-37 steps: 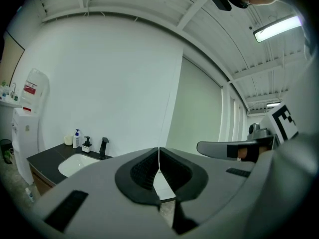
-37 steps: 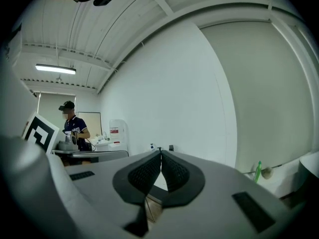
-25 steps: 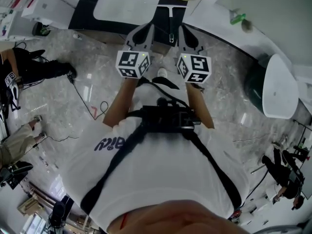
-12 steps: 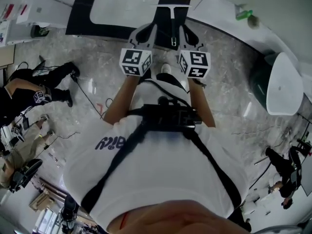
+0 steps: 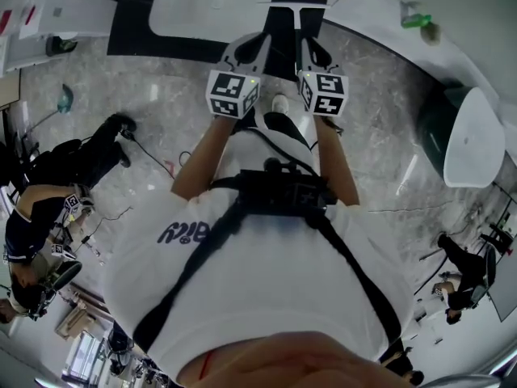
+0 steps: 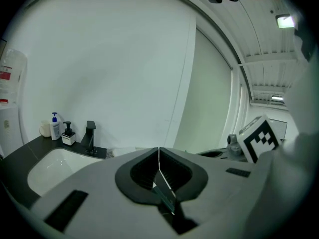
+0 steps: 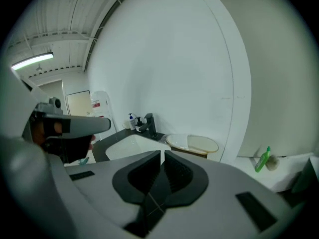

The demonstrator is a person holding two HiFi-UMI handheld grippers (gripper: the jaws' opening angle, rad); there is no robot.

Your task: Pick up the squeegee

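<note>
Both tools sit side by side at top centre of the head view, pointing toward a dark counter. The left gripper has its jaws pressed together, with only a thin seam between them in its own view and nothing held. The right gripper is the same: jaws closed tight, empty. The squeegee is white and T-shaped, lying flat on the counter at the top edge of the head view, just right of the white basin. Its crossbar is on the far side and its handle runs down into the gap between the two tools; neither touches it. It can't be made out clearly in either gripper view. In the left gripper view the basin is lower left with a black faucet behind it, and a blue-capped bottle and a pump bottle stand at the far left against the white wall. The other tool's marker cube is at the right. In the right gripper view the basin is mid-frame, with a cream oval dish just to its right and a green bottle at lower right on a white ledge. The lower half of the head view is filled by the person's white shirt and black harness. The grey marble floor shows beside them, with other people at the left edge.
</note>
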